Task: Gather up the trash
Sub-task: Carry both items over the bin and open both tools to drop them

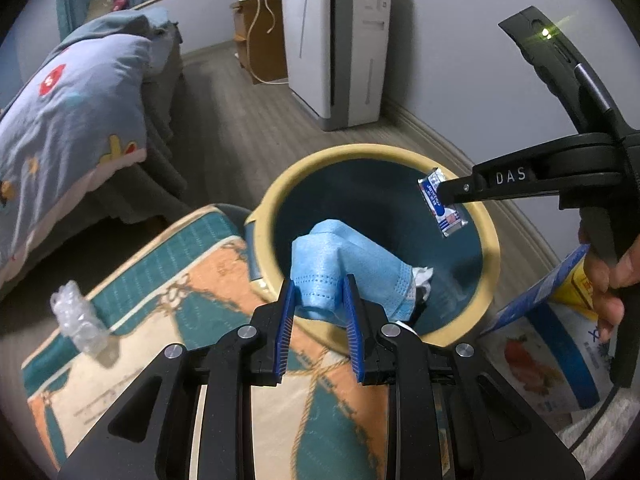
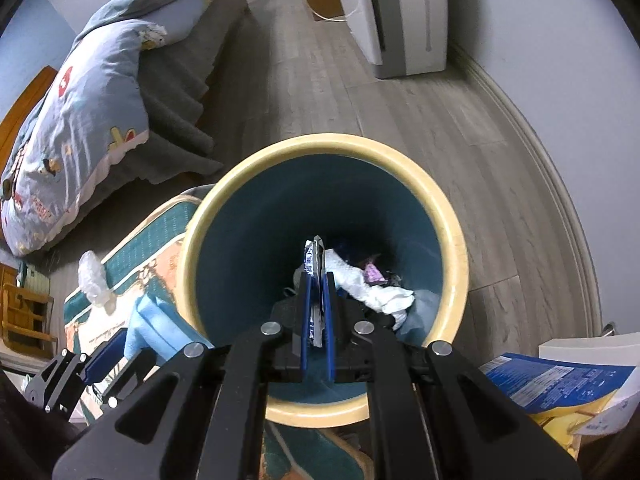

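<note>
Blue mask [image 1: 340,276] hides bin [image 1: 486,236] contents.

Bin [image 2: 452,240] on floor [image 2: 400,100], touching patterned surface [image 1: 160,248] on its left. Crumpled tissue [image 2: 360,280] and wrappers lie inside bin. Left claw [image 1: 319,304] with mask [image 1: 320,268] over near rim; right claw [image 2: 318,304] with packet [image 1: 442,208] over bin's opening. Plastic wad [image 1: 78,320] on patterned surface's left edge. Bed [image 2: 80,112] far left, appliance [image 1: 340,48] behind bin by wall.
</note>
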`<state>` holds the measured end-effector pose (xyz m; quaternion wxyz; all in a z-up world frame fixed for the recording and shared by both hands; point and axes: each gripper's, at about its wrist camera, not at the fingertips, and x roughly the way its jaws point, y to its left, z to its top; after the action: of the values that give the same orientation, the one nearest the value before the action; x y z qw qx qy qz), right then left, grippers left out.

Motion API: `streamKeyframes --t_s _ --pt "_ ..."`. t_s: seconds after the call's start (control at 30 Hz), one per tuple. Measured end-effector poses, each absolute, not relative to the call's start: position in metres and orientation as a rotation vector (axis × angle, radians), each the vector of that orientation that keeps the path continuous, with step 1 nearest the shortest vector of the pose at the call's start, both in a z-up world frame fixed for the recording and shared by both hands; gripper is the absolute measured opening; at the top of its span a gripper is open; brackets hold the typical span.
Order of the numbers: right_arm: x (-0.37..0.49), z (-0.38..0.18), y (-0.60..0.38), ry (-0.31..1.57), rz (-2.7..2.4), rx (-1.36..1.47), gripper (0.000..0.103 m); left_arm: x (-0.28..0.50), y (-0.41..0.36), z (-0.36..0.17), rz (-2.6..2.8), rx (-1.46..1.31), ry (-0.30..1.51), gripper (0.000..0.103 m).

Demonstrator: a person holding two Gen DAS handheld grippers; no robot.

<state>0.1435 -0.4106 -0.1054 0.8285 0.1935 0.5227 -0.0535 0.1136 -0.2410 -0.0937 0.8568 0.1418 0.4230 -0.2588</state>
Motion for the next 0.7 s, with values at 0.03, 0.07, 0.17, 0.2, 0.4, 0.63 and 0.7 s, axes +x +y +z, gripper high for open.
streamKeyframes --t_s 0.03,0.07,0.17,0.2,0.4,0.63,0.7 --pt "0.144 -0.107 -0.413 1.111 -0.117 0.414 0.006 0.115 -0.245 -0.096 -0.546 0.300 0.891 0.026" --pt "0.145 -0.108 -0.415 1.113 -0.121 0.417 0.006 0.116 -0.248 -0.098 -0.548 0.301 0.893 0.026" --pt "0.146 -0.111 -0.420 1.115 -0.124 0.428 0.006 0.121 -0.256 -0.104 -0.556 0.304 0.900 0.026" --pt "0.146 -0.111 -0.420 1.114 -0.125 0.428 0.006 0.121 -0.257 -0.105 -0.557 0.304 0.902 0.026" --pt "0.148 -0.113 -0.422 1.106 -0.123 0.432 0.006 0.127 -0.265 -0.112 -0.555 0.300 0.904 0.026" --pt "0.147 -0.110 -0.419 1.081 -0.138 0.419 0.008 0.128 -0.262 -0.109 -0.546 0.263 0.889 0.031" --pt "0.146 -0.109 -0.418 1.079 -0.146 0.414 0.011 0.129 -0.260 -0.109 -0.542 0.259 0.890 0.039"
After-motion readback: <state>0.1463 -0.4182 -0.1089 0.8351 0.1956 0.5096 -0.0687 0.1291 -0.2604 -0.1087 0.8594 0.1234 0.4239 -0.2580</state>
